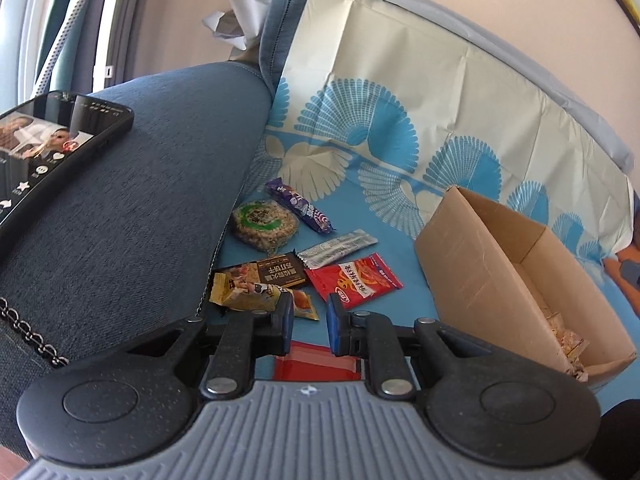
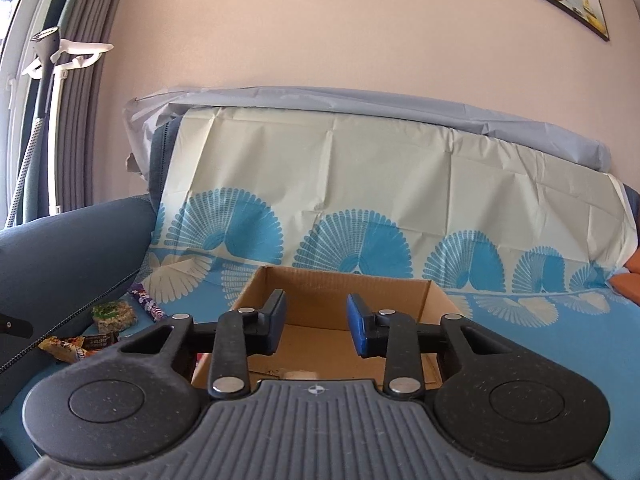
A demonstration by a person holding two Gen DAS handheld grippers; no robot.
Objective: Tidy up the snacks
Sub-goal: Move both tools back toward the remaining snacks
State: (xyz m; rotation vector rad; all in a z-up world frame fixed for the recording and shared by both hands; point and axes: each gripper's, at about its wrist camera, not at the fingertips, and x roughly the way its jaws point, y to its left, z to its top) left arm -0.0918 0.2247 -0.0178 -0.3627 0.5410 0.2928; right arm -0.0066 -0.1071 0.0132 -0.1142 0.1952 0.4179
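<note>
Several snack packets lie on the blue sheet by the sofa arm: a round rice cake [image 1: 265, 225], a purple bar [image 1: 301, 205], a silver packet [image 1: 338, 249], a dark brown packet [image 1: 276, 273], a yellow packet [image 1: 250, 294] and a red packet [image 1: 354, 280]. Another red packet [image 1: 316, 362] lies under my left gripper [image 1: 310, 318], which is open and empty just above the pile. An open cardboard box [image 1: 476, 276] to the right holds some snacks [image 1: 566, 338]. My right gripper [image 2: 316, 322] is open and empty over the box [image 2: 320, 308].
A phone [image 1: 52, 148] with a lit screen rests on the blue sofa arm [image 1: 140, 200]. A patterned plastic sheet [image 2: 360, 184] covers the sofa back. The rice cake [image 2: 114, 314] and other packets show at left in the right wrist view. An orange cushion [image 2: 628, 276] sits at far right.
</note>
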